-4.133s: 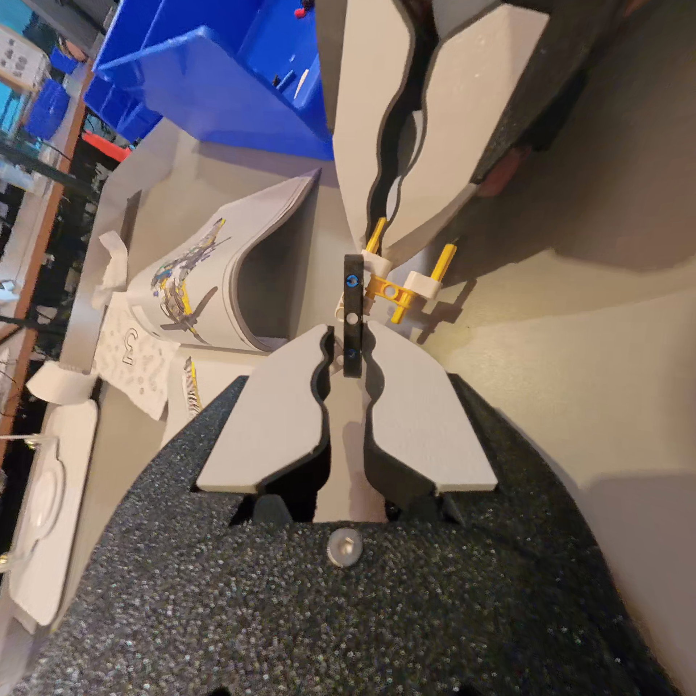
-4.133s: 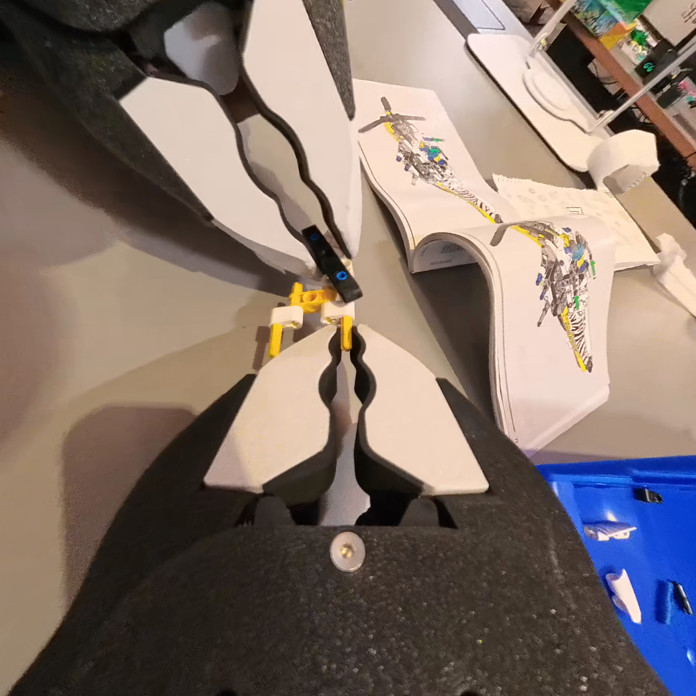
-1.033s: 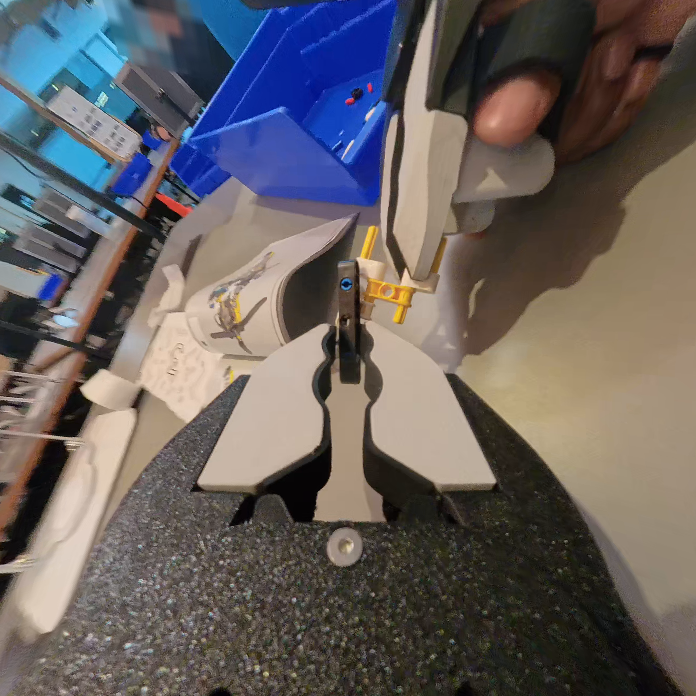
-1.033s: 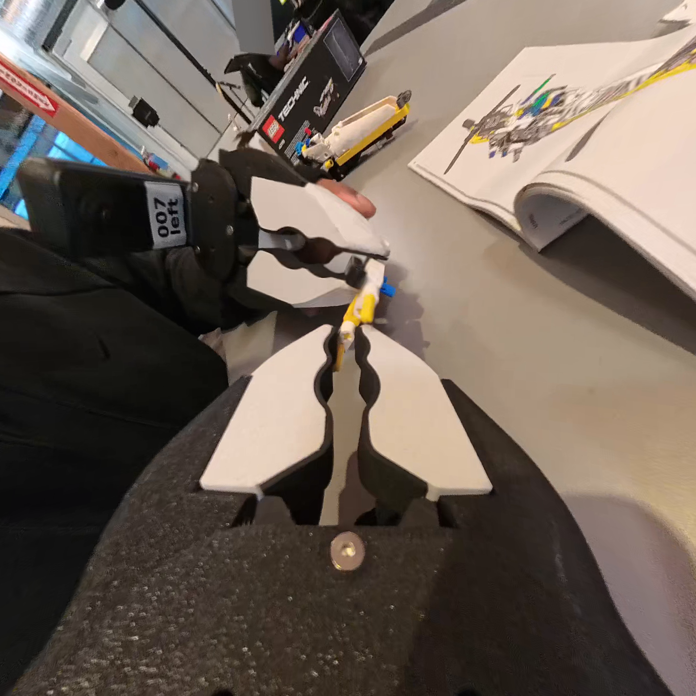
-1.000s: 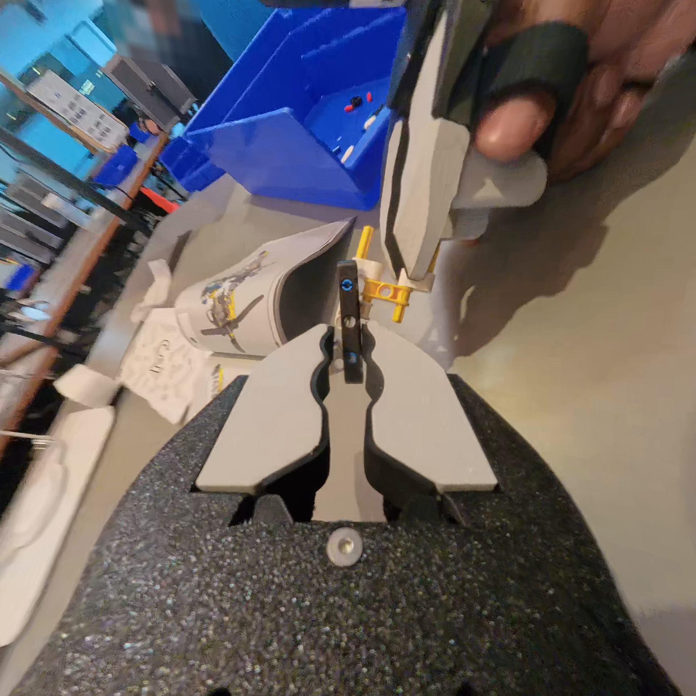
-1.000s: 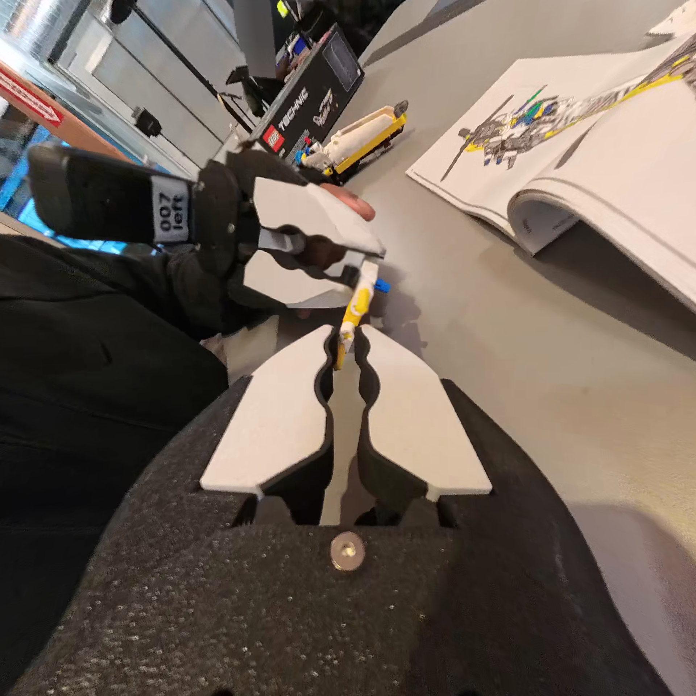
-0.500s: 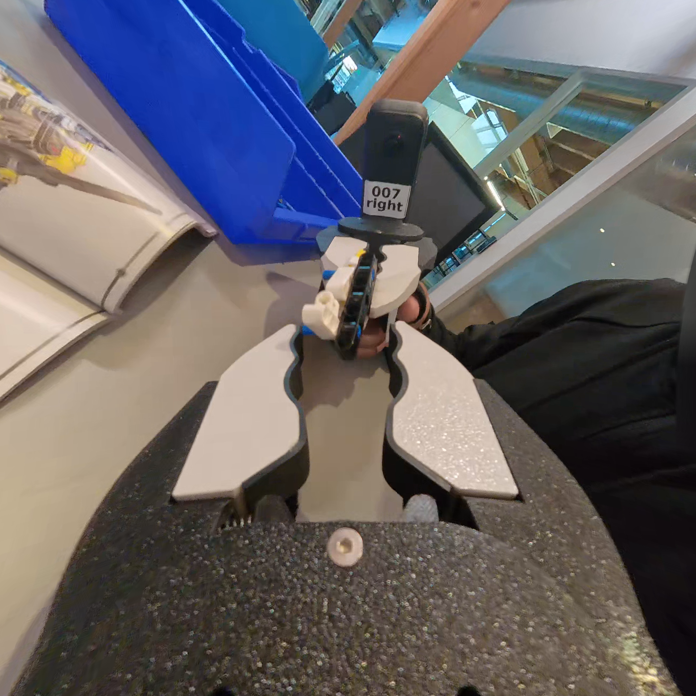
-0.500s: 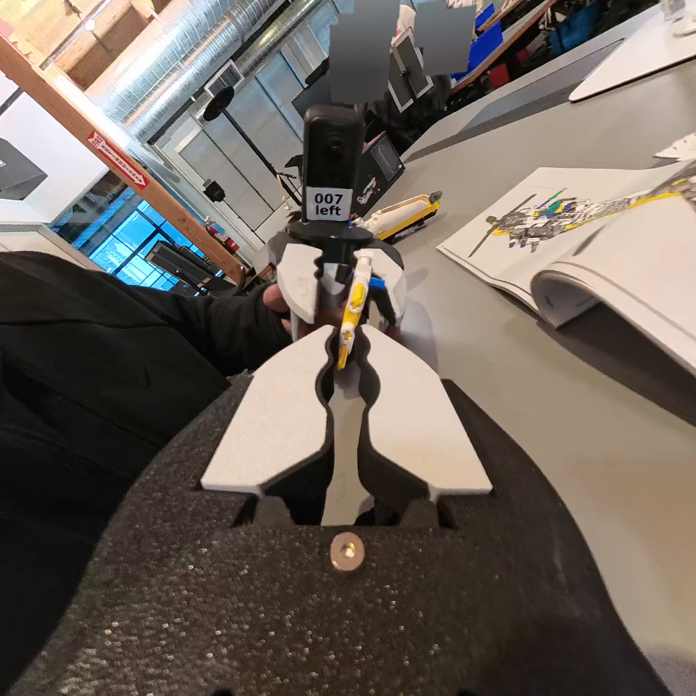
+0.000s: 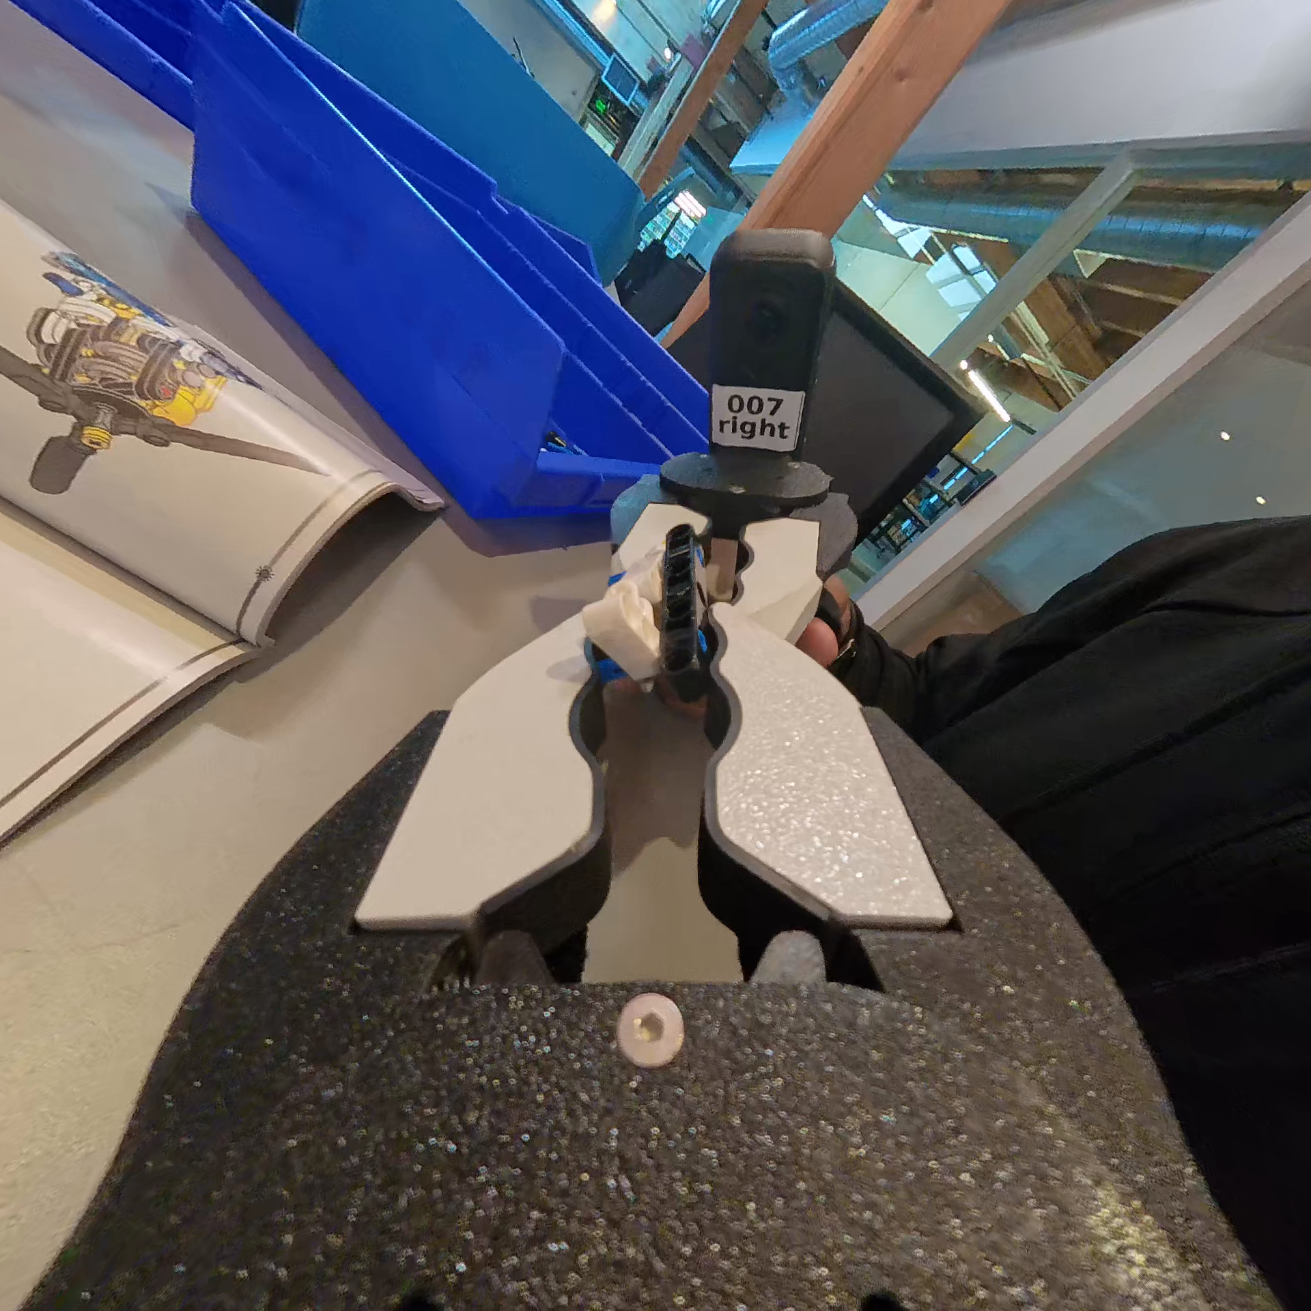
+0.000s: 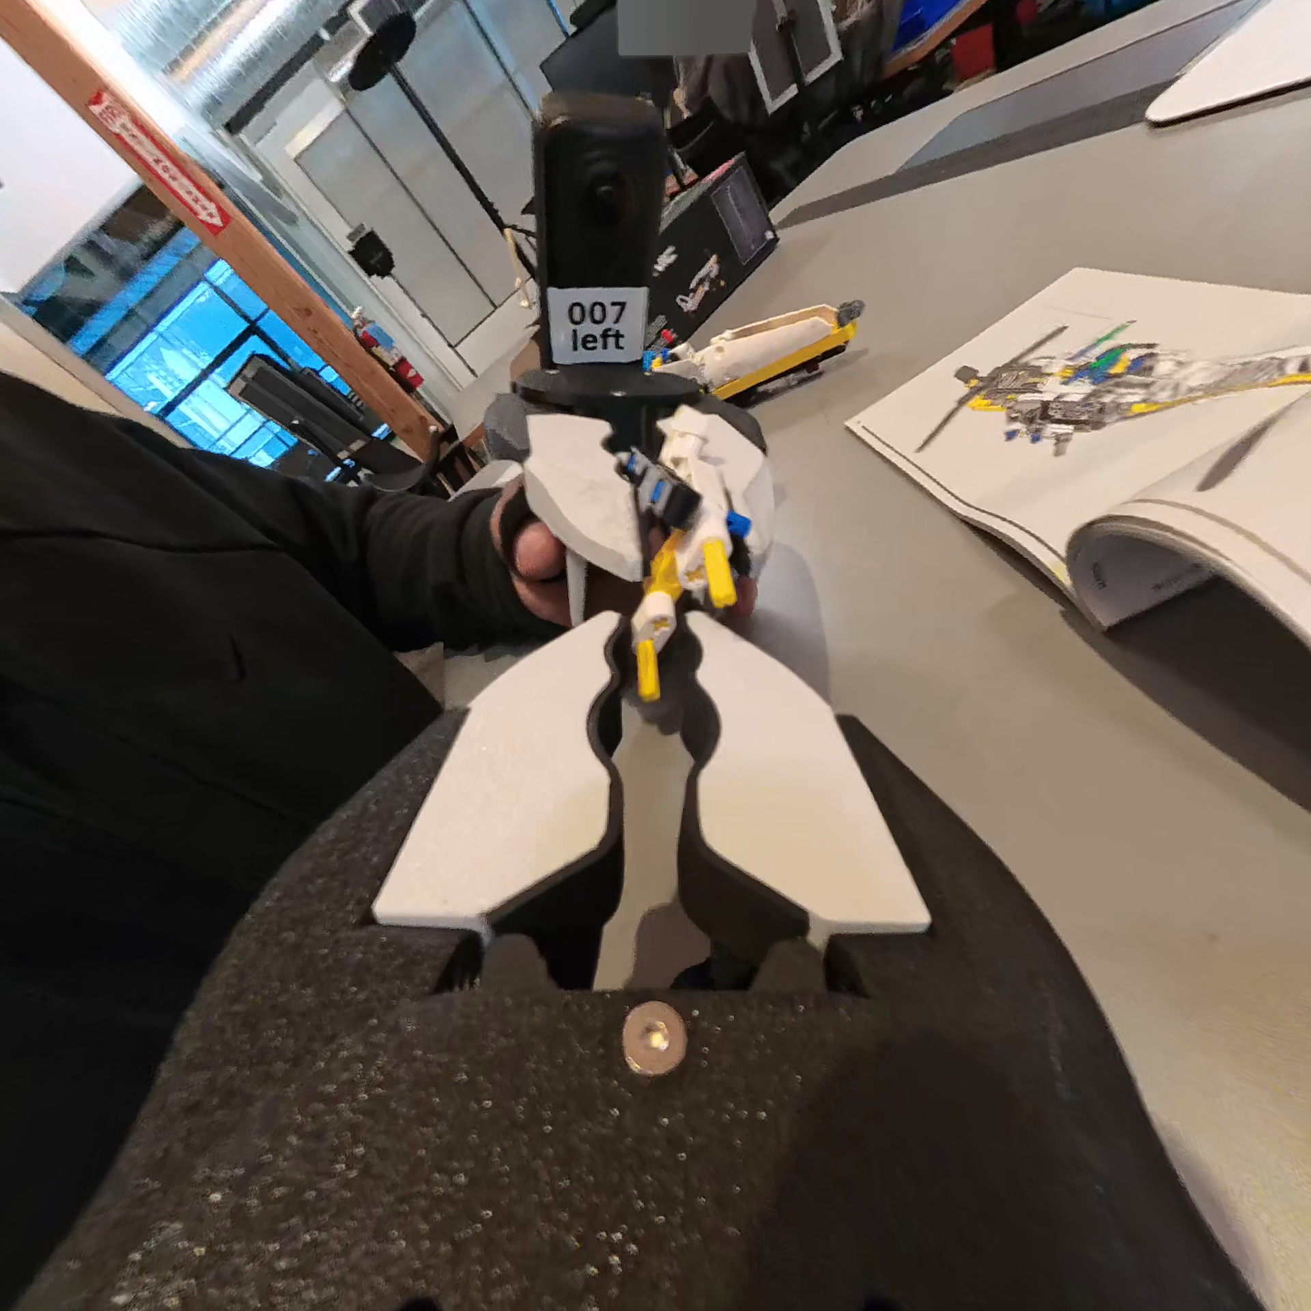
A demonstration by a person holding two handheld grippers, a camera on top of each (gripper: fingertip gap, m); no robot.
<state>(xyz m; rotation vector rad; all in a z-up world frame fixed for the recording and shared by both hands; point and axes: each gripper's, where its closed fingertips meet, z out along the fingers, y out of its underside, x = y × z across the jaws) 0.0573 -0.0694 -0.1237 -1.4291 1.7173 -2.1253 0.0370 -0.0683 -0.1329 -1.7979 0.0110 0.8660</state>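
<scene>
The small brick assembly point(image 9: 674, 610) is a black beam with holes that carries a white connector, blue pins and yellow axles. It stands at the fingertips of the left gripper point(image 9: 653, 638). This gripper pinches it: the black beam lies against one finger and the white connector against the other.

From the opposite side, a white connector with a yellow axle, the near end of the same assembly point(image 10: 681, 539), reaches in between the tips of the right gripper point(image 10: 653, 624). A thin dark gap shows on each side of it, so these fingers are slightly spread and do not press on it. The two grippers face each other tip to tip, above the grey bench point(image 10: 993, 709).

Each gripper has an upright black camera point(image 9: 770, 333) point(image 10: 599, 206) behind its fingers, with a small white label printed in black. A hand in a black sleeve point(image 10: 319, 539) holds the left gripper.

To the left of the left gripper lies an open instruction booklet point(image 9: 142, 440) with a coloured drawing of a model. Beyond it stand blue bins point(image 9: 397, 284). In the right wrist view the booklet point(image 10: 1064, 426) is to the right of the gripper. Farther ahead lie a white and yellow brick model point(image 10: 766, 355) and a black printed box point(image 10: 716, 234) behind it. Far to the left, a wooden post bears a red sticker point(image 10: 163, 156) with writing too blurred to read.
</scene>
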